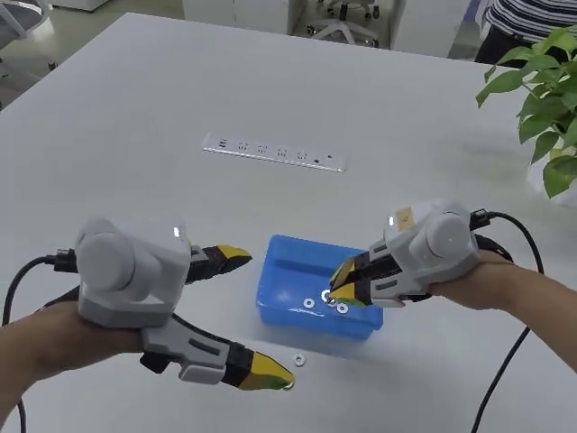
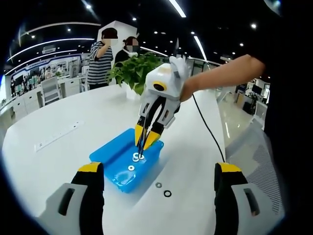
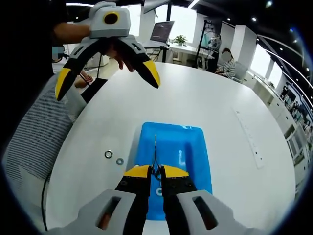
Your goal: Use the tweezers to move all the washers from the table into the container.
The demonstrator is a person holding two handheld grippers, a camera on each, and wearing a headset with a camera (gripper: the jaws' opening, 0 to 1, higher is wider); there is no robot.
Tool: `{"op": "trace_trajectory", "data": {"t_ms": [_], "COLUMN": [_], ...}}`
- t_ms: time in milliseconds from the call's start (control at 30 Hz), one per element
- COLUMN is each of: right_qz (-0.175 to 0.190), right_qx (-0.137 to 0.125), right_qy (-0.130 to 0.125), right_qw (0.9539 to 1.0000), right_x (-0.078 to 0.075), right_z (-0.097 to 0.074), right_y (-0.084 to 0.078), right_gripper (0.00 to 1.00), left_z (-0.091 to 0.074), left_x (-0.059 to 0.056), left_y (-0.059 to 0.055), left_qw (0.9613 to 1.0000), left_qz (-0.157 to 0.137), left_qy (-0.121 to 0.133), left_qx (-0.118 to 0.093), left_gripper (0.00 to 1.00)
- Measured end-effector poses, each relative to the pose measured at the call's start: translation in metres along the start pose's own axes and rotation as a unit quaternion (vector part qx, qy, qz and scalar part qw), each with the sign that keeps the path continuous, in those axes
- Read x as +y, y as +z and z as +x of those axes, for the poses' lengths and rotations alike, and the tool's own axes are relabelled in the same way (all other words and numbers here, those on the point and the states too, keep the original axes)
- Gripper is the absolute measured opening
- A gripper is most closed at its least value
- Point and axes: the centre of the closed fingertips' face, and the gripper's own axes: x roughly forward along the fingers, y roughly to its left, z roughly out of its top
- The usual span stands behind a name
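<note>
**Tweezers down in the container**

Nearest, the left gripper [image 1: 260, 317]: hovers low over the table [image 1: 135, 117], wide open, gripping nothing, hand level behind it. Just past its lower tip, two loose washers [image 1: 299, 360], flat on the table, just short of the blue container [image 1: 297, 262]. Farther in, the right gripper [image 1: 338, 293]: reaches in from the right, tilts down, clamps tight on the tweezers [image 3: 155, 156], tips among several washers [image 1: 310, 303] inside the container. Beyond, a power strip [image 1: 273, 152] and a plant [image 1: 545, 99].
</note>
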Motion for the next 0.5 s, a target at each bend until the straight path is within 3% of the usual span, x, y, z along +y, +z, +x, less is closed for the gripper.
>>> {"op": "trace_trajectory", "data": {"t_ms": [500], "right_qz": [0.002], "right_qx": [0.005], "right_qy": [0.014], "right_qw": [0.9999], "right_x": [-0.002], "right_z": [0.016], "right_y": [-0.009], "right_gripper": [0.09], "left_z": [0.002], "left_x": [0.009], "left_y": [0.004], "left_qw": [0.9999], "left_qz": [0.009], "left_qy": [0.003], "left_qx": [-0.007], "left_gripper": [0.97]}}
